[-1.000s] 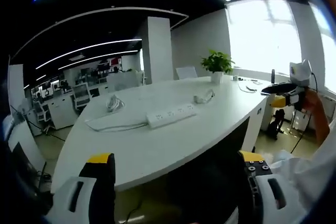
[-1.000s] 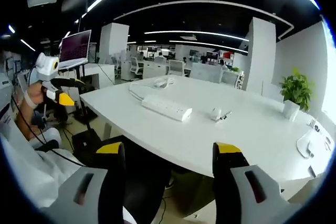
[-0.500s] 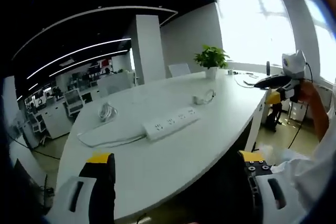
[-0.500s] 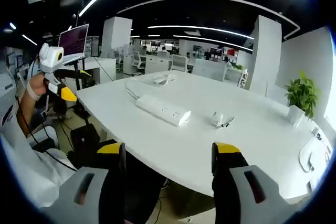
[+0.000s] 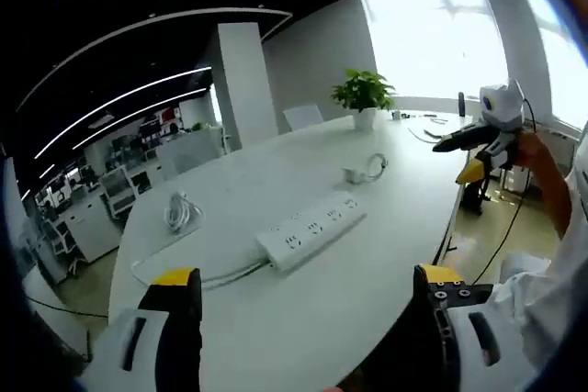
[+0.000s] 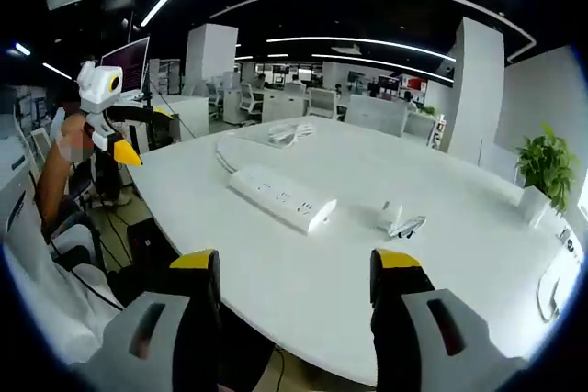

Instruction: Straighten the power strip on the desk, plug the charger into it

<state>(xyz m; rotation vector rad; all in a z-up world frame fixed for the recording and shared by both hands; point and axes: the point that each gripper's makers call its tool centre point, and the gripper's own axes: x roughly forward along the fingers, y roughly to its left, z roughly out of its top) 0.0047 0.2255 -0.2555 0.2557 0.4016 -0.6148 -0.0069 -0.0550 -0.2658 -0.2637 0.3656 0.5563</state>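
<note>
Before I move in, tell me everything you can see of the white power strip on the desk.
The long white plastic power strip lies flat on the white desk, skewed to its near edge. Its top carries a row of socket openings, all unoccupied. A white cable leaves one end and loops back toward a coiled bundle. The small white charger with its cord sits apart from it, not plugged in. Neither hand-held gripper touches it.
</note>
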